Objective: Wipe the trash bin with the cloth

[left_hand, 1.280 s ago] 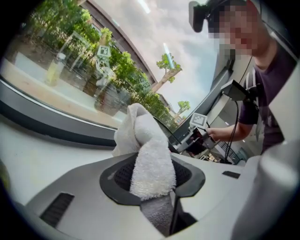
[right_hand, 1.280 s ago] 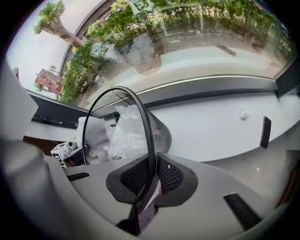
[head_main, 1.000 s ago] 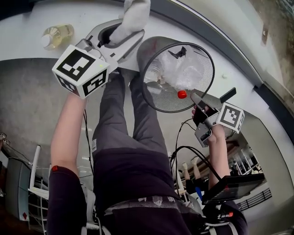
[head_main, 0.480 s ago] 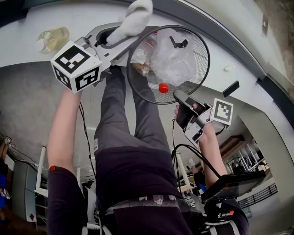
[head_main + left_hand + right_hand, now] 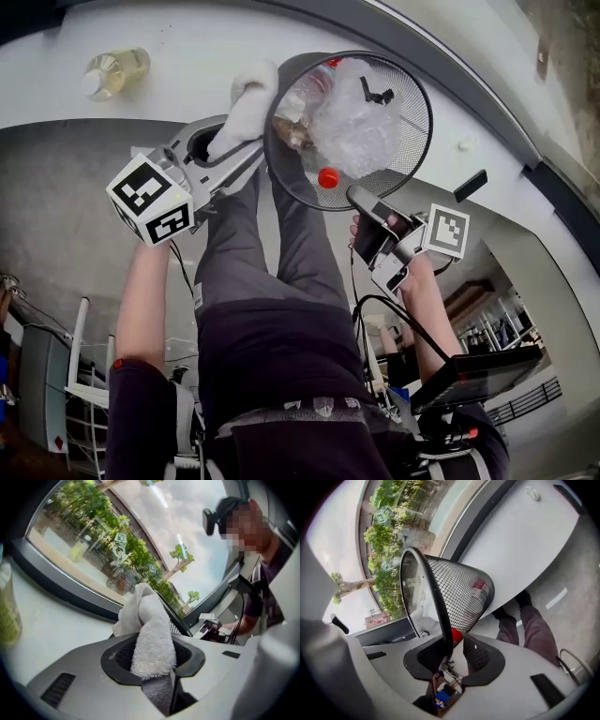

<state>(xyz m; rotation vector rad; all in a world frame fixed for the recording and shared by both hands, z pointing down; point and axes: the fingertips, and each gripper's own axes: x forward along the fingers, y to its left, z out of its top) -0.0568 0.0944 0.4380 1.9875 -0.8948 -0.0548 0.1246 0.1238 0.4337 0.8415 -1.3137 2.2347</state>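
Observation:
The black mesh trash bin (image 5: 418, 141) rests tilted on the white counter (image 5: 178, 84), its mouth towards me. Inside lie crumpled clear plastic (image 5: 354, 127) and a bottle with a red cap (image 5: 327, 177). My left gripper (image 5: 239, 150) is shut on the white cloth (image 5: 246, 108), whose free end lies against the bin's left rim. In the left gripper view the cloth (image 5: 151, 634) stands up out of the left gripper (image 5: 152, 660). My right gripper (image 5: 361, 199) is at the bin's near rim. Its jaws have just been opening. In the right gripper view the bin (image 5: 457, 585) has its rim between the jaws of the right gripper (image 5: 451, 652), with a gap to one pad.
A bottle of yellow liquid (image 5: 112, 73) stands on the counter at the far left. A small black object (image 5: 469, 185) and a white scrap (image 5: 463, 143) lie to the bin's right. My legs (image 5: 272, 262) are below the counter edge. A window runs behind the counter.
The left gripper has carried the cloth down from above the bin to its left rim. The bin has turned its mouth more towards me. The right gripper has shifted left with the rim.

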